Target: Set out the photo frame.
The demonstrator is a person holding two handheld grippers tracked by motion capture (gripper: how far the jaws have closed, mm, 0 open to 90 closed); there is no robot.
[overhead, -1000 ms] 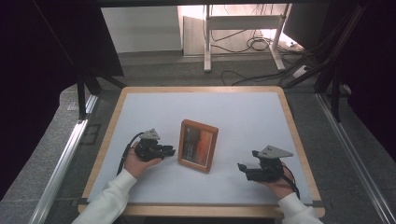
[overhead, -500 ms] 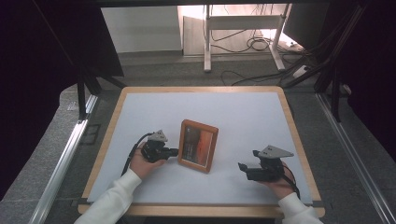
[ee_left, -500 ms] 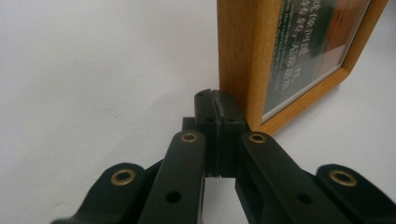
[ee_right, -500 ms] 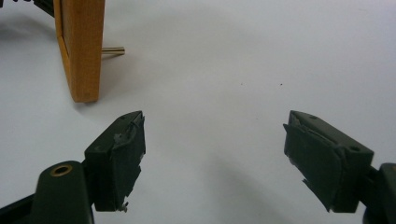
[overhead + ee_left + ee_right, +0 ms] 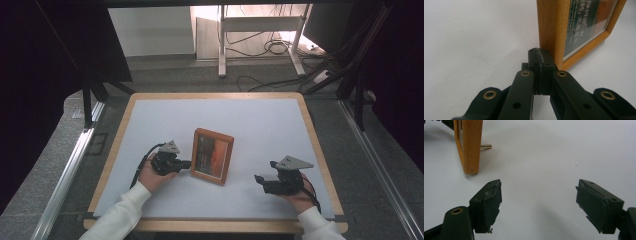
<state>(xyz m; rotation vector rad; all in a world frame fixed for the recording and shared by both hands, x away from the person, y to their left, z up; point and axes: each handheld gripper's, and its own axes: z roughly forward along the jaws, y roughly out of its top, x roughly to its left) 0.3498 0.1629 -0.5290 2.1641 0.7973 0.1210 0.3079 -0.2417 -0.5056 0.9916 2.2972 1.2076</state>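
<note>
A wooden picture frame stands near the middle of the white table, propped upright with a slight backward lean, a brass-coloured support peg poking out behind it in the right gripper view. It looks stiff and fairly light, but the glazed front with its printed picture seems fragile and slick, so I would take it by the wooden border, not the pane. The left gripper sits right at the frame's lower side edge with its jaws pressed together on nothing; it looks to be touching or just beside the wood. The right gripper rests well apart on the bare table, jaws spread wide and empty. A nudge low on one edge could easily tip something this narrow-footed.
</note>
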